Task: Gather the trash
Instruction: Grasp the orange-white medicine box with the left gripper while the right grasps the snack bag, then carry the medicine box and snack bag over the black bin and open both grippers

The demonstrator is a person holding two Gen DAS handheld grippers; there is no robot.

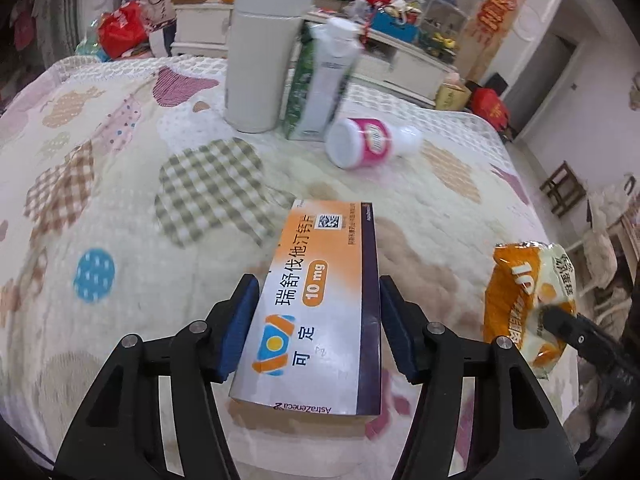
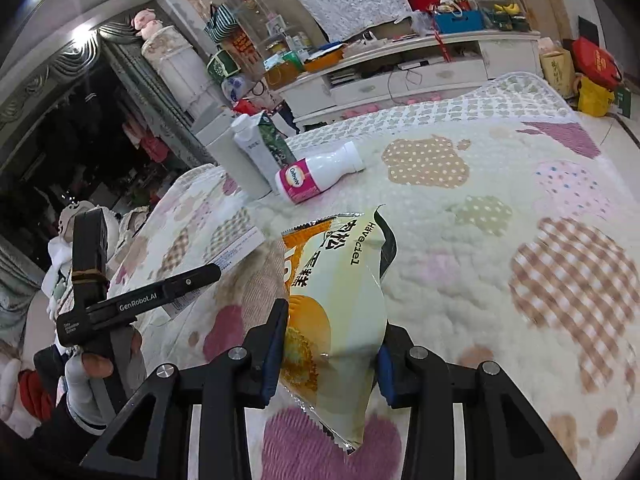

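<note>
Two items in hand: left gripper (image 1: 316, 328) straddles the medicine box (image 1: 316, 304), right pad apart from it; right gripper (image 2: 328, 356) clamped on the snack wrapper (image 2: 340, 320). Pink-label bottle (image 1: 368, 142) lies far, uncollected. No bin visible.

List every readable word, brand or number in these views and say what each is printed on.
"瑞舒伐他汀钙片", "可定", "10 mg", "AstraZeneca": medicine box.
"GenRobot.AI": left gripper's side.
"Haveciel": snack bag; its Chinese characters are too distorted to read.
Pink-labelled white bottle: brand too blurred.
Box's fine print and the standing carton: too small.
</note>
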